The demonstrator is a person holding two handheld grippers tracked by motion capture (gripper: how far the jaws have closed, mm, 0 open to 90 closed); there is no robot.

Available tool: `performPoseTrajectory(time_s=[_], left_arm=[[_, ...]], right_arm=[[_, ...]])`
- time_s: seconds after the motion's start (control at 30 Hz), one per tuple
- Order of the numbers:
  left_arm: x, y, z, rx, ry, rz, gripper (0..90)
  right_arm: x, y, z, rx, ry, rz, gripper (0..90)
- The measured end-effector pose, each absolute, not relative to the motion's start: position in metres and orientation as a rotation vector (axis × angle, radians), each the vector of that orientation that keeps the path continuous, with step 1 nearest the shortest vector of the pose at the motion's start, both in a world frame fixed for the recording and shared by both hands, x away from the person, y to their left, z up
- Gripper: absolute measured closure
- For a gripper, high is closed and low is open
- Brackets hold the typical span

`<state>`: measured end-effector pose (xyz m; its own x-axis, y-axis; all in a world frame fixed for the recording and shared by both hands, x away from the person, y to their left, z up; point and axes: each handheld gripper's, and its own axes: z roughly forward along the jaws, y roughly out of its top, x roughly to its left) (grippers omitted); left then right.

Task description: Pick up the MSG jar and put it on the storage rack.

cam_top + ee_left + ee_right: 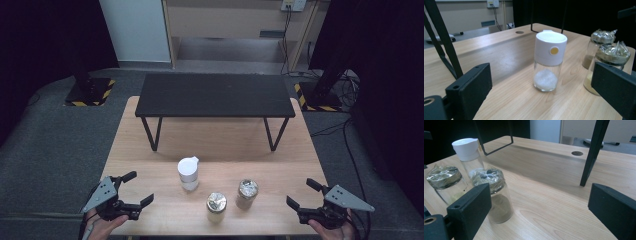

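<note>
On the table (150, 150), a small stand (215, 95) sits at the far side, and three jars stand in front of it near the person's edge. The capped jar (188, 173) is farthest back and leftmost, with one foil-topped jar (216, 206) in front of it to the right and the other (247, 193) further right, just beside that. The left gripper (136, 189) hovers at the near left corner, the right gripper (301, 193) at the near right, both well apart from the jars.

Three upright jars (217, 206) – one white-capped, two foil-topped.
</note>
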<state>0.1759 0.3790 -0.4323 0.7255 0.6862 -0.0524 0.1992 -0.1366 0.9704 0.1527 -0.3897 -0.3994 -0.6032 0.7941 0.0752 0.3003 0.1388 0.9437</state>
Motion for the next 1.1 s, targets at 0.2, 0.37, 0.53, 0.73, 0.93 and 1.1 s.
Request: performPoseTrajectory(time_s=[0.2,0.37,0.53,0.73,0.93,1.1], left_arm=[[0.169,0.384,-0.432,1.671,0.743,0.495,2.3],[0.162,0.388,-0.430,1.675,0.759,0.508,2.1],[0.161,0.391,-0.421,1.677,0.760,0.518,2.0],[0.164,0.390,-0.410,1.686,0.738,0.533,2.0],[0.172,0.386,-0.398,1.694,0.713,0.528,2.0],[0.177,0.381,-0.390,1.706,0.692,0.530,2.0]], right_arm=[[0.153,-0.390,-0.400,1.046,1.976,1.471,5.7],[0.153,-0.389,-0.399,1.047,1.976,1.468,5.7],[0.152,-0.389,-0.399,1.048,1.972,1.467,5.7],[0.152,-0.389,-0.399,1.047,1.974,1.468,5.7],[0.152,-0.389,-0.399,1.046,1.971,1.470,5.7],[0.152,-0.389,-0.399,1.047,1.973,1.468,5.8]])
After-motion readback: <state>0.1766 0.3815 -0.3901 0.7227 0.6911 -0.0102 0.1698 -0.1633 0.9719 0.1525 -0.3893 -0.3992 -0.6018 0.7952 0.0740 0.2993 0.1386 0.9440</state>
